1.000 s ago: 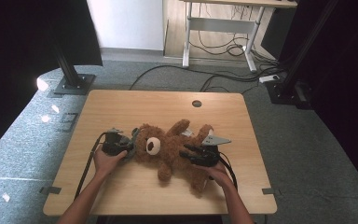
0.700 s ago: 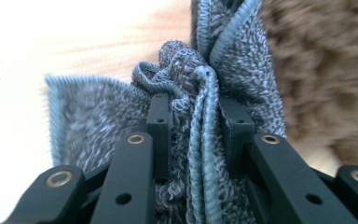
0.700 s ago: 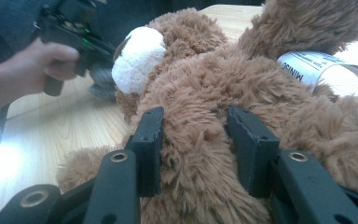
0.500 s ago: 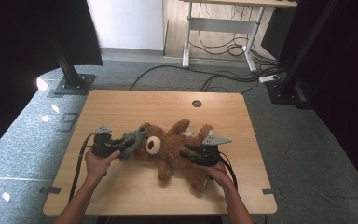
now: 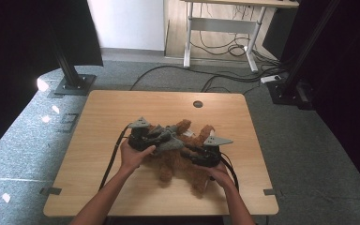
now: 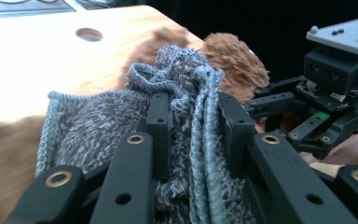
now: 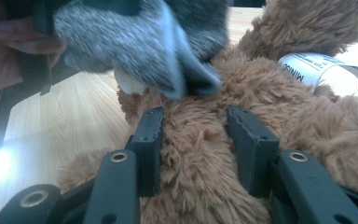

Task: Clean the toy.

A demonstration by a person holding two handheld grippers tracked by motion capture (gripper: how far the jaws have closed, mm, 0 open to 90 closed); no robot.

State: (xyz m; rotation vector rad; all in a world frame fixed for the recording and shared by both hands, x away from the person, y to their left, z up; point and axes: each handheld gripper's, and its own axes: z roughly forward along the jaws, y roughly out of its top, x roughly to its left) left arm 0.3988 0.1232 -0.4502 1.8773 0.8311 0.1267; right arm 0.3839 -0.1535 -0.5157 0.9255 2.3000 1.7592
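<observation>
A brown plush teddy bear (image 5: pixel 183 159) lies on the wooden table (image 5: pixel 122 112). My right gripper (image 5: pixel 194 157) is shut on the bear's furry body (image 7: pixel 196 154), its jaws pressing in from both sides. A grey knitted cloth (image 6: pixel 186 121) is bunched between the jaws of my left gripper (image 5: pixel 168 143), which is shut on it and holds it over the bear. In the right gripper view the grey cloth (image 7: pixel 144 42) hangs just above the bear, with a white label (image 7: pixel 321 70) on the bear at the right. The left gripper view shows the right gripper's body (image 6: pixel 326 93) close by.
A round cable hole (image 5: pixel 198 104) sits near the table's far edge. Black stand bases (image 5: pixel 72 84) rest on the carpet at both far corners. Bare tabletop lies to the left and along the front edge.
My left gripper has lifted and swung to the right, carrying the grey cloth from beside the bear's head to over its body. The right gripper has stayed put on the bear.
</observation>
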